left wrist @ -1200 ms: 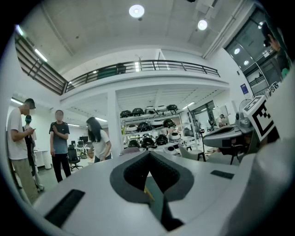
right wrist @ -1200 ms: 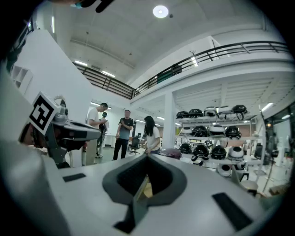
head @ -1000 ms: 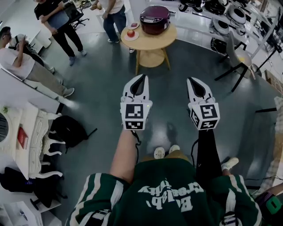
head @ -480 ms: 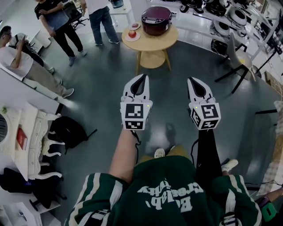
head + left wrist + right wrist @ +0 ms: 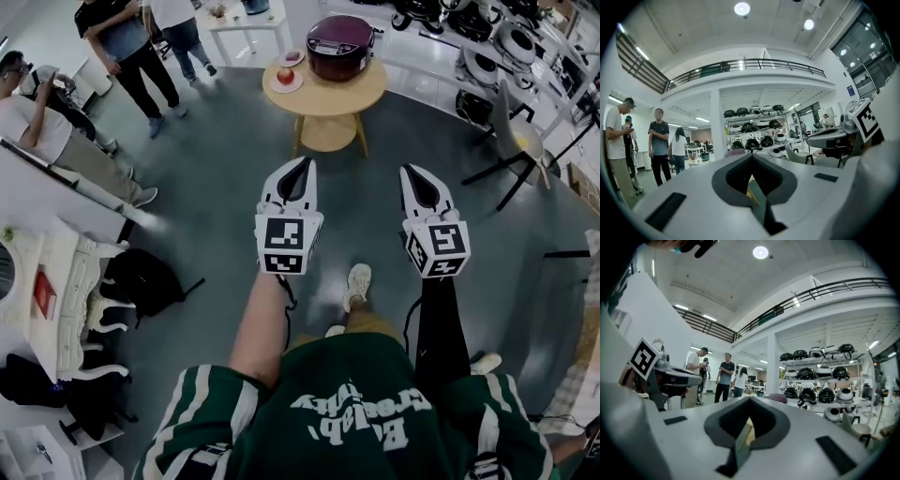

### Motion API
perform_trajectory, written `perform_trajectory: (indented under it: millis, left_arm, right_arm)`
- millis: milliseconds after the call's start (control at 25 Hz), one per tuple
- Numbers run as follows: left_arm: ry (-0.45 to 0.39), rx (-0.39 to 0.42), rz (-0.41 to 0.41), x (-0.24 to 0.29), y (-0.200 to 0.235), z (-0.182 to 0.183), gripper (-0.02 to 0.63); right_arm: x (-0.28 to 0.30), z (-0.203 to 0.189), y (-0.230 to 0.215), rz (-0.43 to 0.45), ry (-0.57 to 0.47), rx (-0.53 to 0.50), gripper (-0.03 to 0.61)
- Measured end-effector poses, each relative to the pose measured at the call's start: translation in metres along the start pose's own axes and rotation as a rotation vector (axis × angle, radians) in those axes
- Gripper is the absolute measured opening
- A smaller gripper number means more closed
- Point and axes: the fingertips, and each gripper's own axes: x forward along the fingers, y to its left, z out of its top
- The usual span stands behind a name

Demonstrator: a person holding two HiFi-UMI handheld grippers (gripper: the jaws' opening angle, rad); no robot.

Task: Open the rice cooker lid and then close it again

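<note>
- Grey workshop floor (image 5: 216,178) fills the head view. One round wooden table (image 5: 328,98) stands well ahead, bearing one maroon rice cooker (image 5: 340,45) with its lid down and two plates (image 5: 293,59), one of them holding an apple (image 5: 286,75). Three people (image 5: 122,47) stand at the upper left.
- Two tools, the left gripper (image 5: 300,165) and the right gripper (image 5: 413,173), are held level and aimed tablewards, probably because the cooker is far out of reach.
- Left gripper view: the jaws are pressed together with nothing between them; shelves of appliances (image 5: 754,136) lie beyond.
- Right gripper view: the jaws likewise meet, empty, and the cooker peeks just over their tips.
</note>
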Motion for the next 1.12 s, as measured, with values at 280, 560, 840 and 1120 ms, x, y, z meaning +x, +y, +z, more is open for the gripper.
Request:
perform_trajectory:
  millis: [280,560,840,1120]
  left_arm:
    - [0.013,-0.004,0.023,0.077,0.027,-0.003,0.000]
    - [0.031,0.000,0.033,0.161,0.045,0.000,0.000]
    - [0.019,0.009,0.067,0.241,0.074,0.007,0.000]
    - [0.036,0.011,0.070,0.302,0.095,0.003,0.000]
  right_arm:
    - [0.075,-0.005,-0.043,0.019,-0.006,0.015,0.005]
    - [0.154,-0.005,-0.092,0.050,-0.008,0.028,0.005]
    - [0.234,-0.003,-0.130,0.094,-0.030,0.024,0.005]
    - [0.286,-0.005,-0.158,0.102,-0.035,0.034,0.005]
